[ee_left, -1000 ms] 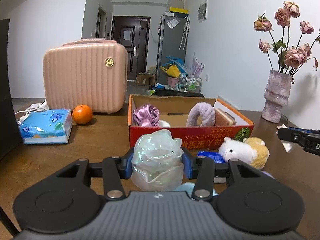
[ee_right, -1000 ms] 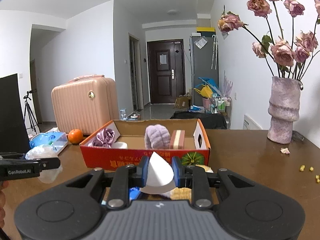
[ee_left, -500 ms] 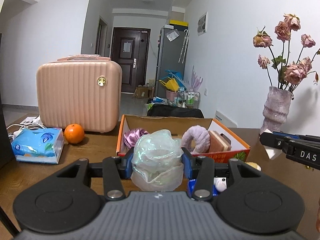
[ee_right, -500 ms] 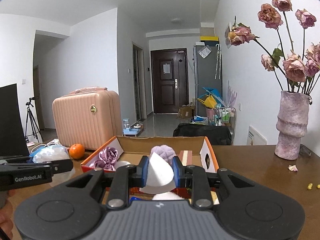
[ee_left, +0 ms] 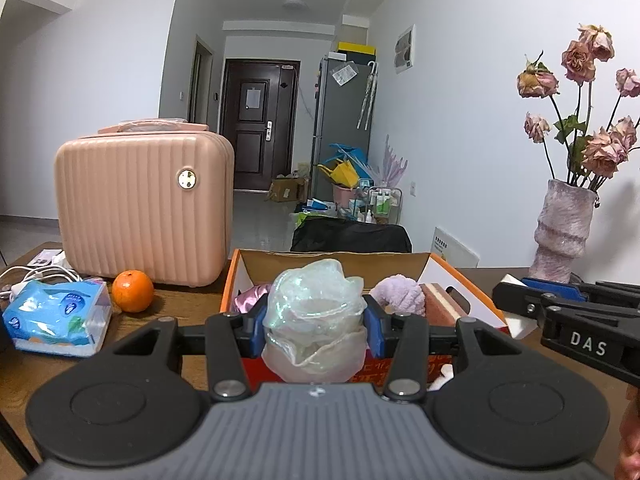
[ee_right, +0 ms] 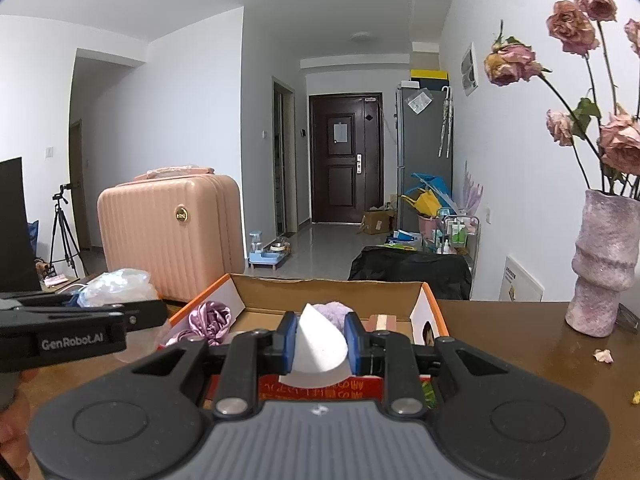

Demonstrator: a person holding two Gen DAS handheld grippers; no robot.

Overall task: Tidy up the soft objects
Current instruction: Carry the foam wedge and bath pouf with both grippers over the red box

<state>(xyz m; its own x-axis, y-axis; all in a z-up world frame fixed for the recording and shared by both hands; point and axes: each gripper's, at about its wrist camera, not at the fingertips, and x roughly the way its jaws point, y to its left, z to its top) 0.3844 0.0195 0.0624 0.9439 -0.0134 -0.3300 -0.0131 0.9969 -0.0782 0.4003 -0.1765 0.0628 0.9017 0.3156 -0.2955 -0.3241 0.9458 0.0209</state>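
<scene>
My left gripper is shut on a crumpled, iridescent clear scrunchie, held in the air just in front of the orange cardboard box. My right gripper is shut on a white wedge-shaped sponge, also raised before the same box. Inside the box lie a shiny pink scrunchie, a fluffy lilac scrunchie and a layered sponge block. Each gripper shows at the edge of the other's view: the right gripper at right, the left gripper at left.
A pink suitcase, an orange and a blue tissue pack stand left of the box on the brown table. A vase of dried roses stands at the right. A black panel rises at far left.
Both grippers have risen and come closer to the box with their loads held. The plush toy in front of the box has dropped out of sight behind the left gripper.
</scene>
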